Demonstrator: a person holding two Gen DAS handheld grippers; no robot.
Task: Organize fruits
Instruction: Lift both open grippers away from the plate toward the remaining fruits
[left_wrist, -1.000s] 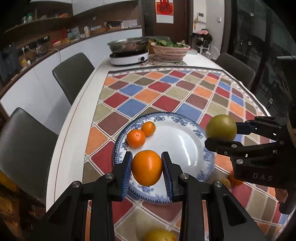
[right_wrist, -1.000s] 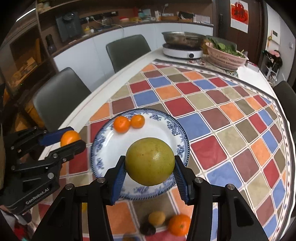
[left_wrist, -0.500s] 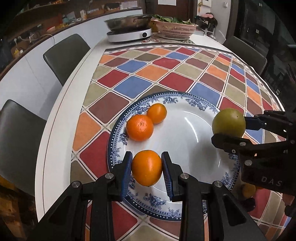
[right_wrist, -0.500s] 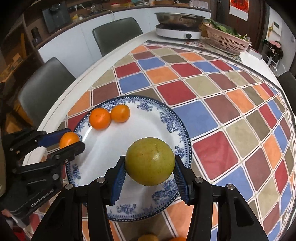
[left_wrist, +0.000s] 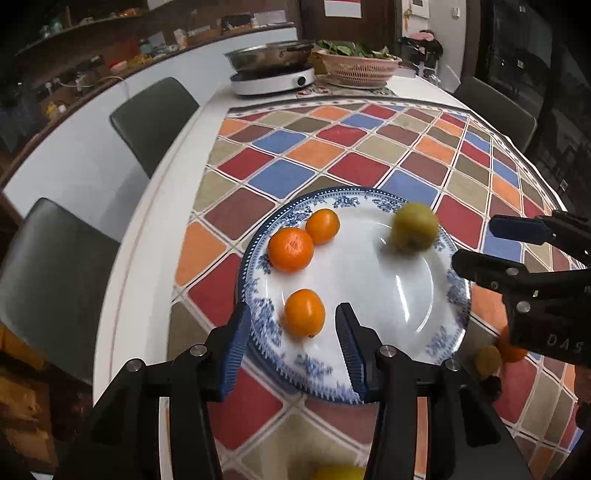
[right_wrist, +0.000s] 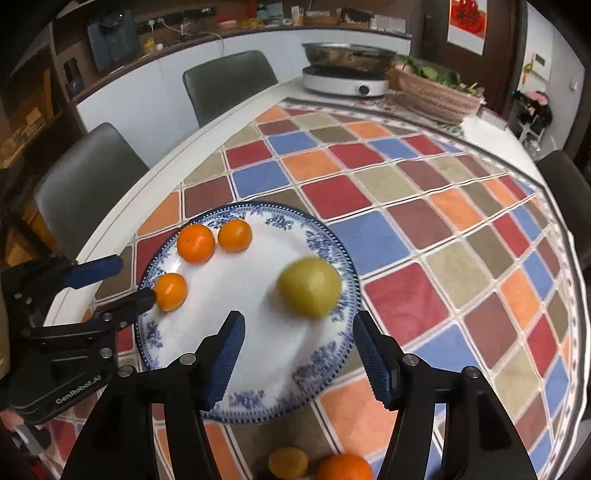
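A blue-and-white plate (left_wrist: 436, 343) (right_wrist: 258, 402) lies on the checked tablecloth. Two oranges (left_wrist: 291, 249) (left_wrist: 322, 226) sit at its far left. My left gripper (left_wrist: 293, 341) is open, its jaws on either side of a small orange (left_wrist: 305, 313) (right_wrist: 170, 291) that rests on the plate's near left. My right gripper (right_wrist: 297, 354) is open just behind a blurred green-yellow fruit (right_wrist: 308, 288) (left_wrist: 414, 228) on the plate's right side. In the left wrist view the right gripper (left_wrist: 491, 247) shows at the right.
Loose fruit lies on the cloth near the plate's front: an orange (right_wrist: 343, 467), a small yellowish fruit (right_wrist: 288, 461) and a dark one (left_wrist: 491, 386). An induction cooker with a pan (left_wrist: 271, 70) and a basket of greens (left_wrist: 358, 64) stand at the far end. Chairs (left_wrist: 155, 118) line the left edge.
Both grippers have opened. The small orange and the green-yellow fruit have dropped from the jaws onto the plate; the green-yellow fruit is blurred, still moving.
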